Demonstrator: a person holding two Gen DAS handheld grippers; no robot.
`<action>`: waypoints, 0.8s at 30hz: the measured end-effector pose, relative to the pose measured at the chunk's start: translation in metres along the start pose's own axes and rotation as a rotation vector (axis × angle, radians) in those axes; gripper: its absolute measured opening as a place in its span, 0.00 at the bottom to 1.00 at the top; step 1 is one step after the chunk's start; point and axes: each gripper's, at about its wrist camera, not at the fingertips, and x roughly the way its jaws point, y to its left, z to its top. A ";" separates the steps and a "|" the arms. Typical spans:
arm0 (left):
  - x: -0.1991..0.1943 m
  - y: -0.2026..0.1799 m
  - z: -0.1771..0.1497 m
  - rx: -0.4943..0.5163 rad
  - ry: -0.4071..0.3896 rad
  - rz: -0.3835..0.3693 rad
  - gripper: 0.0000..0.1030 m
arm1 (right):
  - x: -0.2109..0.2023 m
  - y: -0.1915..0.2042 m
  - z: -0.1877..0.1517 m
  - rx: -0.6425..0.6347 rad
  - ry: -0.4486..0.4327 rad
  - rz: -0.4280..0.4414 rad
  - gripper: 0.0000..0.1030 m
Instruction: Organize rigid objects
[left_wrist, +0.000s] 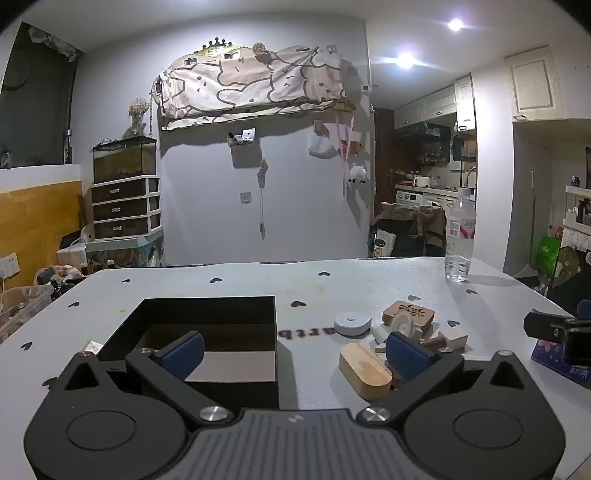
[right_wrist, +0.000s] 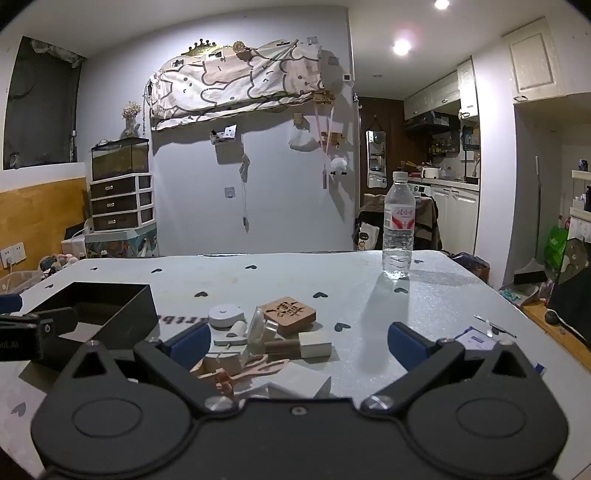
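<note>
A black open box (left_wrist: 207, 314) sits on the table, also at the left of the right wrist view (right_wrist: 122, 306). Beside it lies a pile of small rigid objects: a carved wooden coaster (left_wrist: 408, 312) (right_wrist: 291, 312), a white round tape measure (left_wrist: 351, 322) (right_wrist: 225, 315), a rounded wooden block (left_wrist: 364, 371), a white block (right_wrist: 316, 343) and pink clips (right_wrist: 251, 367). My left gripper (left_wrist: 293, 356) is open and empty, between box and pile. My right gripper (right_wrist: 299, 345) is open and empty, just above the pile.
A water bottle (left_wrist: 460, 236) (right_wrist: 399, 229) stands at the table's far right. A purple packet (left_wrist: 565, 363) lies at the right edge. A card (right_wrist: 478, 338) and a thin metal tool (right_wrist: 495, 326) lie on the right. The table (right_wrist: 295, 273) has heart prints.
</note>
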 end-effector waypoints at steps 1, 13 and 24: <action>0.000 0.000 0.000 0.000 0.004 0.000 1.00 | 0.000 0.000 0.000 -0.002 0.001 -0.001 1.00; 0.000 0.000 0.000 -0.004 0.003 -0.002 1.00 | -0.001 0.000 0.001 -0.004 -0.002 -0.001 1.00; 0.000 0.000 0.000 -0.007 0.004 -0.003 1.00 | -0.001 0.001 0.001 -0.006 -0.002 -0.002 1.00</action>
